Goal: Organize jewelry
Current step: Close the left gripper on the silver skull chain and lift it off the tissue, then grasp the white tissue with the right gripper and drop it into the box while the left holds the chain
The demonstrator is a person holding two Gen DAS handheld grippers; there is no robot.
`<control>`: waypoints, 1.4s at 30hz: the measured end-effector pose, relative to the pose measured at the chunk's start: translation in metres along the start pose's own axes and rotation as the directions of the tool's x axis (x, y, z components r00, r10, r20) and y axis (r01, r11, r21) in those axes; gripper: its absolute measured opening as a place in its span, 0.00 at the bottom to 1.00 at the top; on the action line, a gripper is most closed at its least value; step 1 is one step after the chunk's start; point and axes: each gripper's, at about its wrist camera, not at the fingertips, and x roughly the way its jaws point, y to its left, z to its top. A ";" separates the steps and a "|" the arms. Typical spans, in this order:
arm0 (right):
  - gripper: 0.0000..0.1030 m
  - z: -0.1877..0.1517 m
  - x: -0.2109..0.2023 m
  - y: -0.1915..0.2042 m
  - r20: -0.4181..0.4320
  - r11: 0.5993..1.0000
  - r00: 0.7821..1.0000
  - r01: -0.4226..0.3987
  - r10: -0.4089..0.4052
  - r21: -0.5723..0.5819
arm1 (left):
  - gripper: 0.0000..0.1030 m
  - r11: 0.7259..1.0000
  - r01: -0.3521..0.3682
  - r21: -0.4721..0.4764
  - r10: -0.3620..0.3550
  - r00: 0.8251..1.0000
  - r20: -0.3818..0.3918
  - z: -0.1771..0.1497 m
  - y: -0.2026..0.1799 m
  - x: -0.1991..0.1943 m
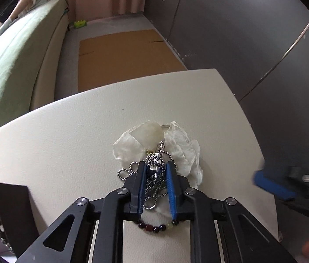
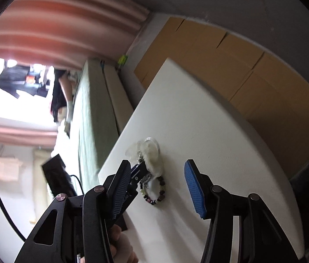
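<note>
A tangled silver chain necklace (image 1: 154, 171) lies on a white pearly flower piece (image 1: 180, 146) on the white table (image 1: 66, 144). My left gripper (image 1: 156, 171) is shut on the chain necklace at its faceted beads. A dark beaded bracelet (image 1: 154, 226) lies just below the fingers. In the right wrist view the bracelet (image 2: 157, 194), the flower piece (image 2: 151, 153) and the left gripper's tip (image 2: 137, 172) show ahead. My right gripper (image 2: 157, 188) is open and empty, held above the table to the right of the pile; it shows blurred in the left wrist view (image 1: 272, 186).
A dark box (image 1: 12, 208) with beaded jewelry on its edge stands at the table's left. Beyond the table are flat cardboard (image 1: 123, 57) on the floor, a green-covered bed (image 1: 12, 65) on the left and a dark wardrobe (image 1: 253, 32) on the right.
</note>
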 end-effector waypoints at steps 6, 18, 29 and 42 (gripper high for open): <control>0.50 -0.004 0.026 0.009 -0.048 0.999 0.999 0.012 -0.014 -0.050 | 0.18 0.999 0.045 -0.017 -0.045 0.998 0.034 -0.003 0.011 -0.026; 0.50 -0.016 0.067 0.045 -0.016 0.964 0.990 0.131 -0.138 -0.230 | 0.18 0.998 0.039 -0.055 -0.032 0.993 0.117 -0.013 0.052 -0.091; 0.04 -0.019 0.069 0.046 -0.026 0.974 0.995 0.091 -0.099 -0.205 | 0.18 0.997 -0.035 -0.063 0.047 0.976 0.213 -0.024 0.085 -0.170; 0.04 -0.066 0.047 0.119 -0.079 0.925 0.990 -0.136 0.115 -0.356 | 0.18 0.989 -0.111 -0.099 0.138 0.932 0.334 -0.028 0.116 -0.259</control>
